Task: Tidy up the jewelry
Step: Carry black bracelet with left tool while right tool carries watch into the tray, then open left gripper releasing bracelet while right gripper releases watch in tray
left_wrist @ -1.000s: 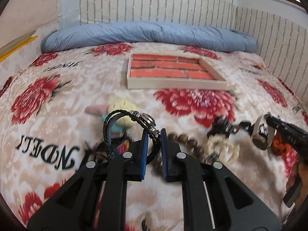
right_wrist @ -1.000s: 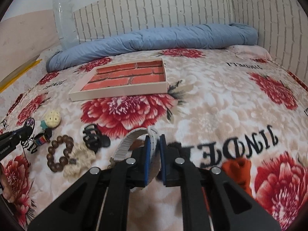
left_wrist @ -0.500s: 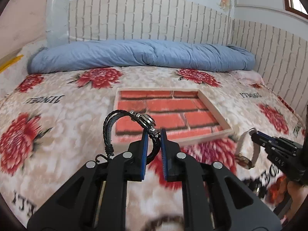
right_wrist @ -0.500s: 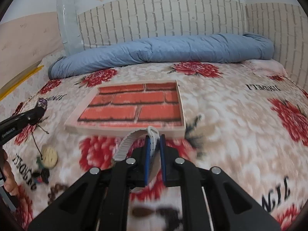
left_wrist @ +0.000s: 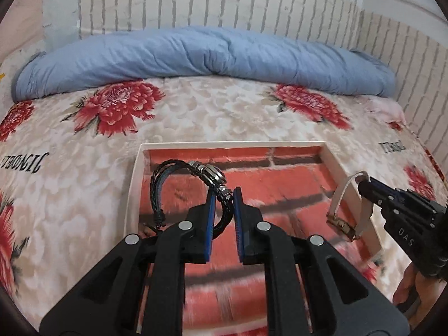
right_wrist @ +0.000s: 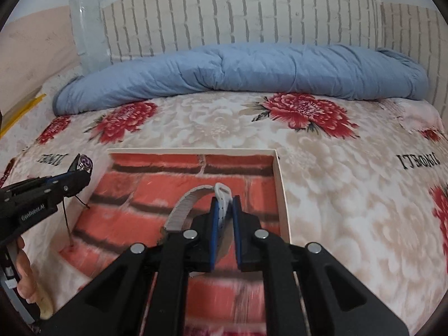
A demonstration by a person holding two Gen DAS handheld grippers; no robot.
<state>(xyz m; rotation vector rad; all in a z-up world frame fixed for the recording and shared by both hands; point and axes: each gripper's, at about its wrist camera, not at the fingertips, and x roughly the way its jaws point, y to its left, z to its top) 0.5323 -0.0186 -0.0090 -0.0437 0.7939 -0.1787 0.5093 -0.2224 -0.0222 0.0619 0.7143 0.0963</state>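
Note:
My left gripper [left_wrist: 224, 196] is shut on a black braided leather bracelet [left_wrist: 168, 168] with a metal clasp, held above the left part of a shallow white tray [left_wrist: 134, 173] lined with red brick pattern. My right gripper [right_wrist: 223, 204] is shut on a grey-white watch strap [right_wrist: 184, 207], held above the tray's right part [right_wrist: 281, 196]. In the left wrist view the right gripper [left_wrist: 361, 182] holds the watch [left_wrist: 340, 210] near the tray's right rim. In the right wrist view the left gripper [right_wrist: 81, 168] shows at the tray's left side, with thin cords hanging down.
The tray lies on a bed with a floral blanket [left_wrist: 224, 112]. A rolled blue quilt [left_wrist: 210, 56] lies along the brick-pattern headboard wall [right_wrist: 238, 22]. The other jewelry pieces are out of view.
Both grippers have moved forward from the jewelry pile to over the tray, carrying the bracelet and the watch. The pile has dropped out of view.

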